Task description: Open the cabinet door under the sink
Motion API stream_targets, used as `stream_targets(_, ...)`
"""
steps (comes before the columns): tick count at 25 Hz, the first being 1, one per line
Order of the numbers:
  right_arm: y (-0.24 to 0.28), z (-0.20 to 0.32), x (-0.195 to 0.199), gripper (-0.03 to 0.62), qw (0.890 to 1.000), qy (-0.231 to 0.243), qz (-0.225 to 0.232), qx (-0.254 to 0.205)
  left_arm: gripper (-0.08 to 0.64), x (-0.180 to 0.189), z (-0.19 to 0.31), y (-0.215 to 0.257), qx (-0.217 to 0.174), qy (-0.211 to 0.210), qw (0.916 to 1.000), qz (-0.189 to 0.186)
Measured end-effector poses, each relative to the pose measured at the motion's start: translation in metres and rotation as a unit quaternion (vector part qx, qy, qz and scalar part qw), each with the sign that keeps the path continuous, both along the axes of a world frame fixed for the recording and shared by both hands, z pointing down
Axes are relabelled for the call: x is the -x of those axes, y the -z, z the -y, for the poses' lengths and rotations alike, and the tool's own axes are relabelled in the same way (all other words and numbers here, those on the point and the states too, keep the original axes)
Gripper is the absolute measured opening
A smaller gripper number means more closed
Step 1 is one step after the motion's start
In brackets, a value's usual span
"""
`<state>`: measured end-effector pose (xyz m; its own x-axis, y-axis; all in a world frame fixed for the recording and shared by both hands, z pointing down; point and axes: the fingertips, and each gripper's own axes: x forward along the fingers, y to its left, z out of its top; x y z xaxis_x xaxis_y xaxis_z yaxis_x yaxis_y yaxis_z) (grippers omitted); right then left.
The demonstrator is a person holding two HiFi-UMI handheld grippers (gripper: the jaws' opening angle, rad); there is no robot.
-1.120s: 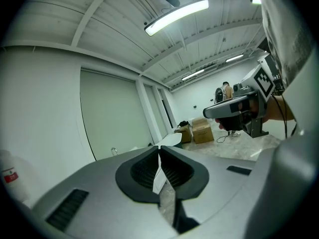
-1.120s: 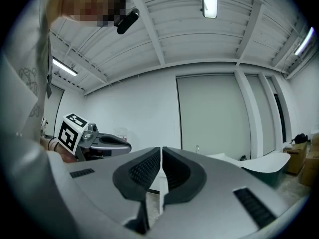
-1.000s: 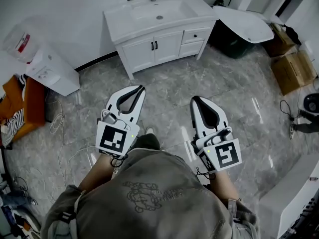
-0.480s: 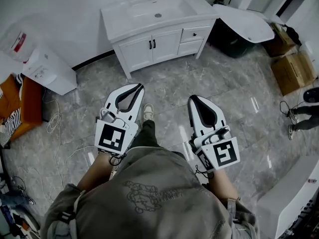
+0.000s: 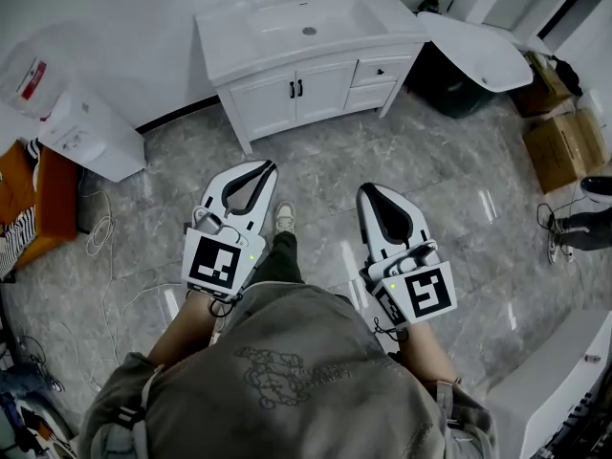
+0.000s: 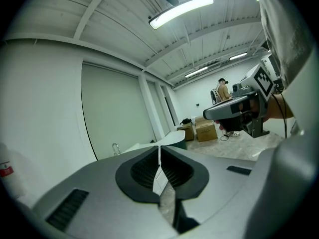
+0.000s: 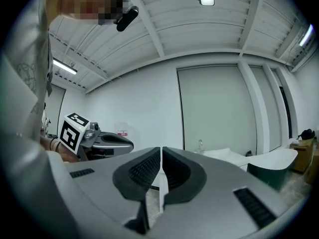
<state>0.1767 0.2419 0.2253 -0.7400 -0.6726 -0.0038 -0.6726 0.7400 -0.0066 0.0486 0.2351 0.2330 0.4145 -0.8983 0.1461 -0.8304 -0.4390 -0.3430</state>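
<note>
Grey marble floor (image 5: 335,165), and at its far edge by the wall stands the sink cabinet (image 5: 375,69), its twin doors (image 5: 323,89) shut. Left hand-held gripper (image 5: 272,168) and right hand-held gripper (image 5: 368,190) are both closed and empty, carried at the waist and well apart from the black handles (image 5: 295,88), so I'd say the approach comes first

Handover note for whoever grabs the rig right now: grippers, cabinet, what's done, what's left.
Left gripper: jaws together, empty, held in front of the torso.
Right gripper: the same, jaws together, empty.
Cabinet doors under the sink: both shut, with black handles at the centre seam. The vanity stands ahead across open floor, and neither gripper is near it.
Done: nothing on the cabinet yet.
Left: walk up, open one gripper, close it on a handle, and pull that door open.
</note>
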Motion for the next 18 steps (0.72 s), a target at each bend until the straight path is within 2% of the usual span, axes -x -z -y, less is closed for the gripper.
stream_targets(6,0.003,0.044,0.014,0.034,1.000,0.000,0.007,0.003,0.026,0.014,0.044,-0.004,0.004,0.001,1.0000,-0.009)
stream_targets(18,0.011,0.168,0.068,0.032,0.999,0.004,0.011,0.031,0.026,0.054,0.161,-0.015,0.057,-0.019,0.9982,-0.011)
